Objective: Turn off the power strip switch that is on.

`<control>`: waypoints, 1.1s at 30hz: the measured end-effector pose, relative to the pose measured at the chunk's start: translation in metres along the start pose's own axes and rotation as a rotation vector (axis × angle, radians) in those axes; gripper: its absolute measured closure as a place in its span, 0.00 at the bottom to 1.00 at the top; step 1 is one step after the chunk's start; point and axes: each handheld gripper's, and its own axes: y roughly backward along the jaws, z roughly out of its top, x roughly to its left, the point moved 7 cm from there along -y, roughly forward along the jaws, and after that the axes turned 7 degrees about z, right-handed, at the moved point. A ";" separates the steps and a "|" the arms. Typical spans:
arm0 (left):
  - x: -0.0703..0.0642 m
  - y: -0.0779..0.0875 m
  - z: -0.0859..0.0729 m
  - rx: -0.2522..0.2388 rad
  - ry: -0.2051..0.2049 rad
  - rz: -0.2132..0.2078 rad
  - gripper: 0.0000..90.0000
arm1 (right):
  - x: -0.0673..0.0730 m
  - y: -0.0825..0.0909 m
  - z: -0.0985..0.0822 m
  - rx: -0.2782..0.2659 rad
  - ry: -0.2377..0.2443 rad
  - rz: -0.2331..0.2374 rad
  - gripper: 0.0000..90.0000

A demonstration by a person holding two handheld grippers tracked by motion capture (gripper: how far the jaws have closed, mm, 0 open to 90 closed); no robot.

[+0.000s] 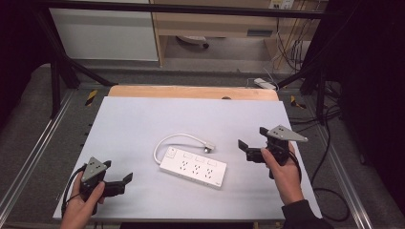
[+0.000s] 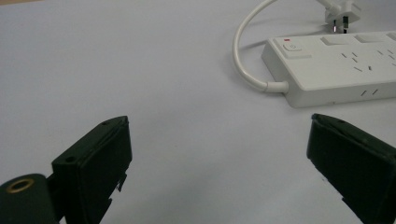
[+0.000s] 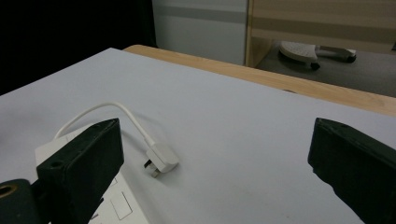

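While both my left gripper (image 1: 125,182) and right gripper (image 1: 249,147) hang wide open and empty either side of the power strip (image 1: 193,167) lying mid-table (image 1: 124,124), I judge its plug (image 3: 160,159) could swing loose if lifted carelessly.

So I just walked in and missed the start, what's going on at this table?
A person holds a gripper in each hand over a grey table top. A white power strip lies in the middle, its short cable looping round to the plug lying beside it. The left gripper and the right gripper are both open, one on each side of the strip, touching nothing.
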 end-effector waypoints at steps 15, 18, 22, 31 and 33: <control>0.000 0.001 0.000 -0.001 0.006 -0.003 0.07 | -0.017 0.034 -0.005 -0.033 -0.012 -0.048 0.04; 0.000 0.001 0.000 -0.001 0.008 -0.003 0.07 | -0.020 0.039 -0.008 -0.037 -0.018 -0.056 0.04; 0.000 0.001 0.000 -0.002 0.010 -0.004 0.07 | -0.024 0.047 -0.013 -0.048 -0.029 -0.066 0.04; 0.001 0.001 0.000 -0.004 0.009 -0.001 0.07 | -0.033 0.064 -0.024 -0.060 -0.051 -0.087 0.05; 0.001 0.001 0.000 -0.006 0.010 -0.001 0.07 | -0.033 0.066 -0.027 -0.061 -0.054 -0.090 0.05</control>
